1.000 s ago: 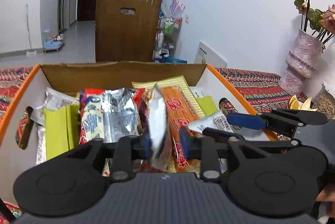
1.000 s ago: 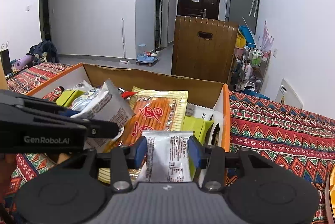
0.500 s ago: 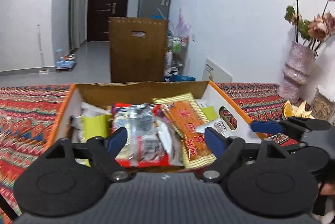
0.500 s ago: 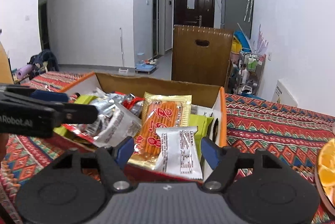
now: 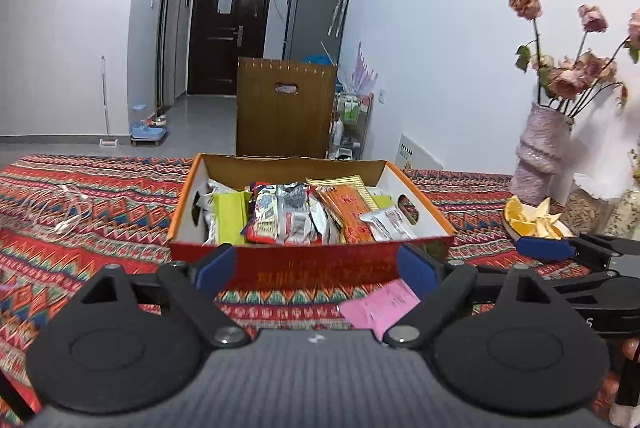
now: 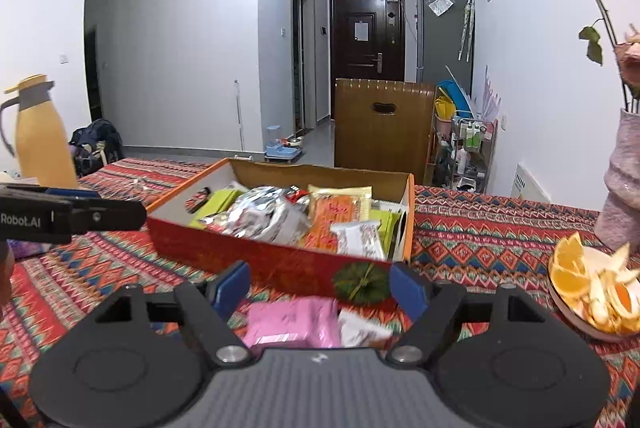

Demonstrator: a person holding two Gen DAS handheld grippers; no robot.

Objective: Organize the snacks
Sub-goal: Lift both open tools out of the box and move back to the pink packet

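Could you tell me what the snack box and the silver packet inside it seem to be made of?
The snack box looks like printed cardboard: brown raw inner wall, cut handle holes. The silver packet seems to be metallised foil film, crinkled and shiny.

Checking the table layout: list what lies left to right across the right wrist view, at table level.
Yellow thermos jug → left gripper → snack box → plate of orange pieces, with the pink vase behind it.
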